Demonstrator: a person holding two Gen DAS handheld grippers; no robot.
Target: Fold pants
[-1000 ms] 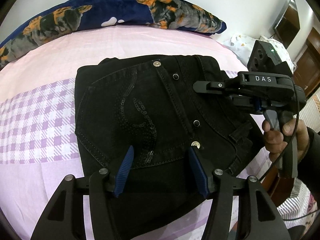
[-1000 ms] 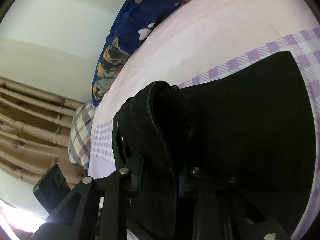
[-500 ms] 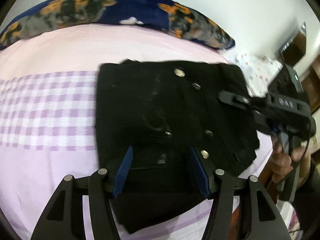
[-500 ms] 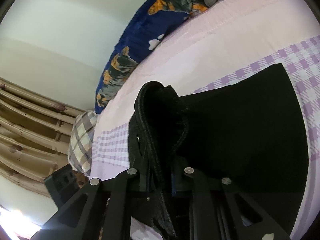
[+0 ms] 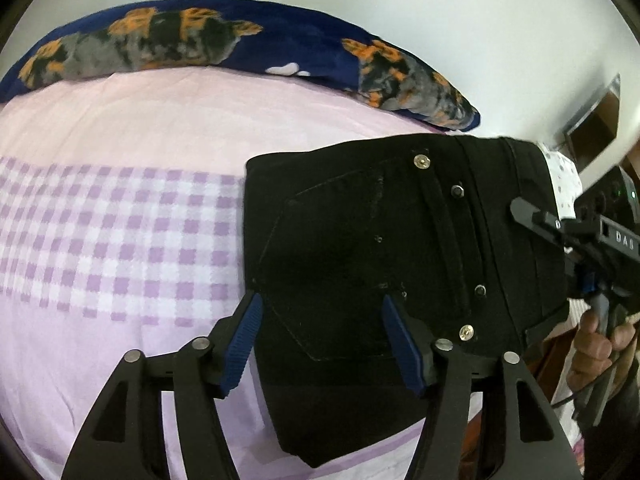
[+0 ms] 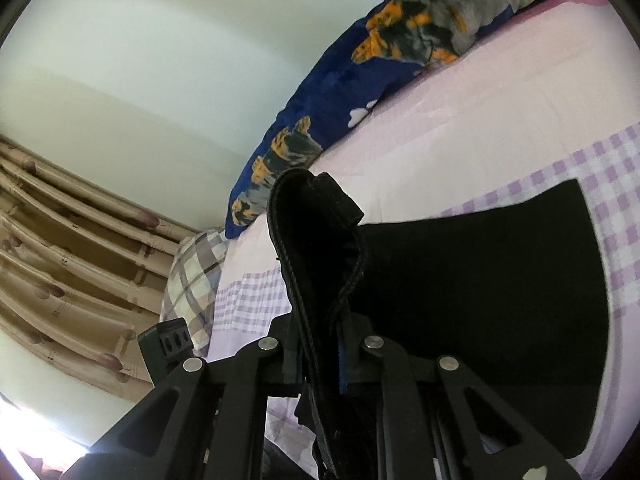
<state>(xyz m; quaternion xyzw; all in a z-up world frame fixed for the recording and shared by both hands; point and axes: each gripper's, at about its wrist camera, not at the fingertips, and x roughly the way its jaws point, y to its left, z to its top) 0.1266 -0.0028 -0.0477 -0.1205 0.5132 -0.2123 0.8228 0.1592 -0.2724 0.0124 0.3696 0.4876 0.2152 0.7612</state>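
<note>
- Now the black denim pants [image 5: 380, 264] lie as a folded bundle on the pink bed sheet with its lilac check band [image 5: 120, 240]; compared with a second ago they sit further to the right in the left wrist view, so the bundle, or the left gripper, has shifted sideways.
- Left gripper [image 5: 320, 340]: wide open over the near edge of the bundle, blue pads on either side of the cloth, holding nothing, as before.
- Right gripper [image 6: 320, 360]: closed on the thick waistband edge, which stands up between its fingers; the grip has not let go.
- Judged from this, the fold is nearly finished and the bundle is only being repositioned.
- Readable writing: "DAS" in white on the right gripper's body.
- A navy blanket with orange and grey dogs [image 5: 180, 44] lies along the far edge of the bed.
</note>
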